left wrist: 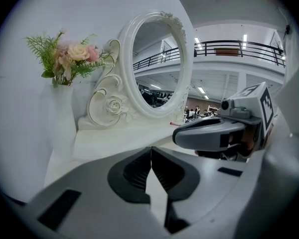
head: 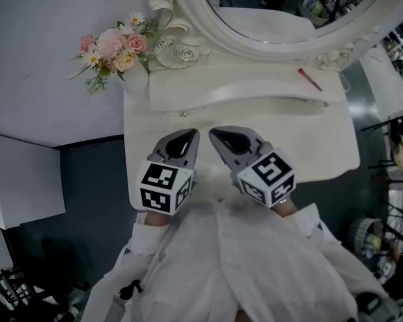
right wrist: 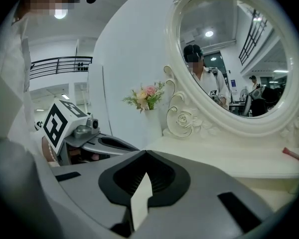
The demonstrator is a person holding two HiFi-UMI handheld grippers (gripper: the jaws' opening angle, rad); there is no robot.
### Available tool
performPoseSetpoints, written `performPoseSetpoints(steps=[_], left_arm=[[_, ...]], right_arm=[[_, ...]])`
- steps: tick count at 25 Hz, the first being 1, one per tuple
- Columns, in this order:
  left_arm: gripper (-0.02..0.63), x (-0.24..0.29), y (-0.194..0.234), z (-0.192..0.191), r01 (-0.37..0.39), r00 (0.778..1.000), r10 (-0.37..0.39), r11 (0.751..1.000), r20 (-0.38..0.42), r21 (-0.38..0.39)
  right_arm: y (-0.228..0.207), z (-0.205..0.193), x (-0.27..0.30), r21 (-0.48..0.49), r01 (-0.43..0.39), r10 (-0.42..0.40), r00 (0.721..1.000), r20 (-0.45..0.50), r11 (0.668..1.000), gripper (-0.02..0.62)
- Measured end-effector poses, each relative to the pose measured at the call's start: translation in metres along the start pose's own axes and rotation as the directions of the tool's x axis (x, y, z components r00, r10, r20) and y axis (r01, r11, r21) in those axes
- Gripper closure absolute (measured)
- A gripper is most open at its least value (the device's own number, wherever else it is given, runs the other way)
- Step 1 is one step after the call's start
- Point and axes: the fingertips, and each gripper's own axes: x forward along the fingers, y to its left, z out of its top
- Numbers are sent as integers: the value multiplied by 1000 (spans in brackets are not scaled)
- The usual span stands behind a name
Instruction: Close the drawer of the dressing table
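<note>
The white dressing table [head: 336, 154] stands in front of me with its oval mirror [head: 208, 25] at the back. A raised shelf with a curved front [head: 255, 102] and a small knob [head: 183, 114] runs under the mirror; no open drawer shows. My left gripper [head: 191, 134] and right gripper [head: 216, 134] hover side by side over the table top, tips close together, both shut and empty. In the left gripper view the left gripper's [left wrist: 150, 149] jaws meet, with the right gripper [left wrist: 209, 133] beside it. In the right gripper view the right gripper's [right wrist: 146, 153] jaws meet too.
A vase of pink and cream flowers [head: 114, 49] stands at the table's back left corner. A thin red stick [head: 309, 79] lies on the shelf at the right. A white wall [head: 47, 59] is to the left; stands and clutter [head: 396, 153] crowd the right.
</note>
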Motion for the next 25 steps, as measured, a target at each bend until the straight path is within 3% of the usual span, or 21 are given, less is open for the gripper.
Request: performPoseSetpoints(steps=[15,25], left_arm=[[598,3,-13,-9,62,998,-62,998,-24,-32],[598,-2,-12,-18,49,997,-50,999,-55,-14]], right_arm=[[0,-13,-1,47,17,-16,1000,-27,999,589],[7,-26,2,60,6,-2,998,-68,998,589]])
